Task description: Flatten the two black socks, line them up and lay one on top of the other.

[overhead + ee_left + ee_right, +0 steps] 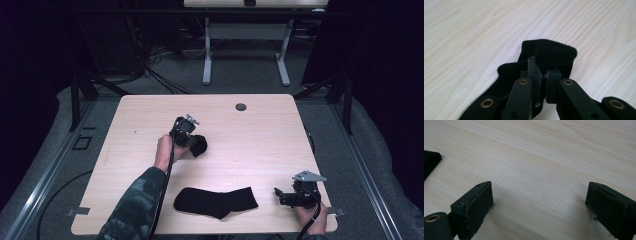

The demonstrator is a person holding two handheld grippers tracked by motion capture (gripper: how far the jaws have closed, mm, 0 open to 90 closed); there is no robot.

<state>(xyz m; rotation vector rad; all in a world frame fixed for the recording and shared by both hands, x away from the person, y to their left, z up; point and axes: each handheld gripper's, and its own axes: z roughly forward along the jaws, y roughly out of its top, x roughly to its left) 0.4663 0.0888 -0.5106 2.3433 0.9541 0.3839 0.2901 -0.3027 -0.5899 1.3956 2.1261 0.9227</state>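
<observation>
Left fingers [534, 75]: clenched on a fold of black cloth, seen in the left gripper view at lower centre; the two jaws stand nearly together with the cloth pinched between them.
Left gripper [187, 136]: centre of the high view, a little left of middle, over the table; cable runs back along the forearm toward the bottom of the frame.
Held sock [554, 53]: black, bunched; in the left gripper view it rises above the jaw tips at centre and spills down to the lower left corner. In the high view [198, 145] it shows as a small dark lump just right of the gripper, low over the wood; whether it touches, cannot tell.
Left hand [164, 150]: wraps the gripper from behind; camouflage sleeve [132, 207] enters from the bottom edge, left of centre.
Right fingers [477, 205]: released, wide apart, one at lower left and one at lower right of the right gripper view, bare wood between them, nothing held.
Right gripper [282, 196]: lower right of the high view, low over the table near its front edge, jaws pointing toward frame left; grey plate on top.
Right hand [312, 217]: behind the gripper, at the bottom edge.
Flat sock [216, 201]: black, laid out flat at lower centre of the high view, near the front edge, between the two arms, apart from the right gripper. A dark corner [430, 161] at the left edge of the right gripper view.
Table [260, 135]: pale wood grain, a small round hole [241, 107] near its far edge.
</observation>
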